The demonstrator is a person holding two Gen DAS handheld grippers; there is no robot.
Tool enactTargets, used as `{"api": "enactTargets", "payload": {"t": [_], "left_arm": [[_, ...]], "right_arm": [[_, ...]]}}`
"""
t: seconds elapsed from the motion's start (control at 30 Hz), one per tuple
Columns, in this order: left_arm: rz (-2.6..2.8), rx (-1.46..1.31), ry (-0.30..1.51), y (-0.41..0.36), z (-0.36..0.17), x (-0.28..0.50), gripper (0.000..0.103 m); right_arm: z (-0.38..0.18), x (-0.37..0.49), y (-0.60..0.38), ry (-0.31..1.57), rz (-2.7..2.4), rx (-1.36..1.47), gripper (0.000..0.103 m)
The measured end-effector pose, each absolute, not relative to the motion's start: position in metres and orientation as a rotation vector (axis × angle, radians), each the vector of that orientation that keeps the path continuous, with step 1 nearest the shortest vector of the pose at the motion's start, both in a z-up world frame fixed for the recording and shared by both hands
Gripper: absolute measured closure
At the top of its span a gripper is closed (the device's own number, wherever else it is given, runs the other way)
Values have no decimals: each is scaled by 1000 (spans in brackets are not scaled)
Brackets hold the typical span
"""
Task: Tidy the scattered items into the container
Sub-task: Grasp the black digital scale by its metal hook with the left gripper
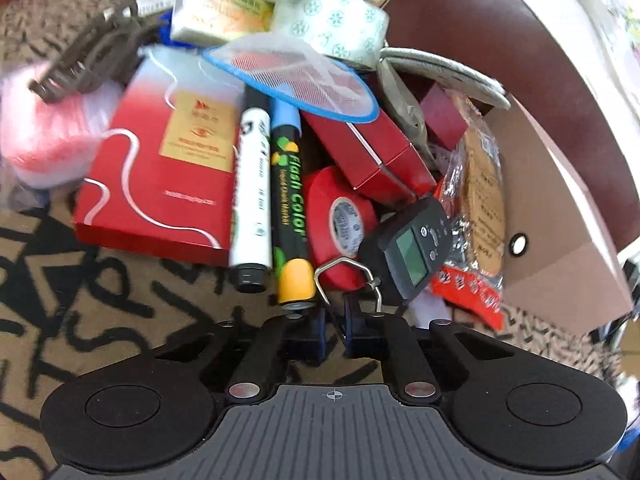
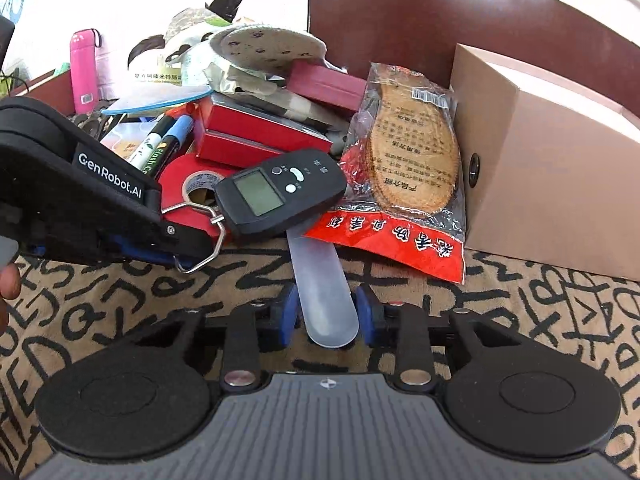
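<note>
Little of the tidying looks done, as far as both views show. The pile sits on the patterned cloth of the worktop (image 2: 520, 312), filling the middle and upper left of both frames: a red box (image 1: 160, 168), two markers (image 1: 272, 200), red tape (image 1: 340, 224), a net (image 1: 296, 76), patterned tape (image 1: 336, 24), an insole pack (image 2: 412, 160) and more behind. Whether the cardboard box (image 2: 540, 160) at the right of the frame is the container cannot be told; no opening shows, and nothing is seen inside it.

The left hand-held gripper (image 1: 334, 330), at the lower middle of its own view, is closed down to a narrow gap with the wire hook (image 1: 348, 276) of the scale (image 1: 412, 248) between its pads. In the right wrist view that hook (image 2: 198, 236) sits at the gripper's tip, so the grip looks made. The scale lies on the tape, its body tilted toward the insole pack.

The right hand-held gripper (image 2: 328, 316) is partly open, its blue pads (image 2: 286, 312) on either side of the rounded end of a shoehorn (image 2: 320, 292), not touching it. The shoehorn's far end runs under the scale.

So one item seems in hand, one about to be gripped, and nearly the whole pile is left.
</note>
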State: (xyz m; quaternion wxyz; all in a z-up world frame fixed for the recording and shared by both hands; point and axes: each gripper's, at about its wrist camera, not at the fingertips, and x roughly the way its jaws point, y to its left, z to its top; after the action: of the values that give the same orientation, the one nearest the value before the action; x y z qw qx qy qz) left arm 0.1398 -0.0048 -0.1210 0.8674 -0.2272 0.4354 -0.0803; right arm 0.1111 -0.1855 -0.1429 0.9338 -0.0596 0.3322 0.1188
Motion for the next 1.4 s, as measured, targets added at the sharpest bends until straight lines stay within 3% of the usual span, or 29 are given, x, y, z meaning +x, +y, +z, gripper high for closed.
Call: {"api": "enactTargets", "payload": {"t": [0.17, 0.33, 0.63, 0.73, 0.77, 0.8, 0.87, 0.93, 0.97, 1.1, 1.23, 1.37, 1.4], "left_arm": [[-181, -454, 924, 10, -122, 110, 101], [-187, -409, 941, 34, -119, 72, 103], [-145, -344, 936, 69, -111, 30, 103], [-143, -377, 927, 74, -113, 31, 87], [-146, -378, 924, 74, -113, 33, 85], [-147, -375, 922, 73, -113, 34, 95], [-150, -367, 920, 72, -113, 36, 95], [-155, -377, 919, 74, -115, 39, 94], [-157, -388, 919, 76, -115, 40, 84], [-172, -432, 916, 83, -118, 45, 72], [-188, -471, 914, 88, -120, 53, 71], [-207, -487, 916, 93, -122, 61, 71], [-212, -487, 917, 93, -122, 63, 71]], "right_arm": [[-140, 95, -191, 686, 248, -100, 64], [-138, 76, -192, 691, 258, -102, 53], [-126, 49, -184, 680, 318, -84, 52], [-123, 48, -176, 669, 348, -99, 52], [-123, 48, -173, 669, 354, -106, 52], [-123, 49, -171, 672, 358, -108, 53], [-122, 51, -169, 682, 371, -97, 53], [-121, 53, -169, 689, 394, -69, 53], [-120, 54, -168, 688, 409, -56, 53], [-120, 57, -158, 673, 468, -104, 40], [-124, 62, -146, 660, 553, -180, 27], [-127, 70, -138, 641, 620, -259, 24], [-127, 72, -137, 639, 644, -269, 18]]}}
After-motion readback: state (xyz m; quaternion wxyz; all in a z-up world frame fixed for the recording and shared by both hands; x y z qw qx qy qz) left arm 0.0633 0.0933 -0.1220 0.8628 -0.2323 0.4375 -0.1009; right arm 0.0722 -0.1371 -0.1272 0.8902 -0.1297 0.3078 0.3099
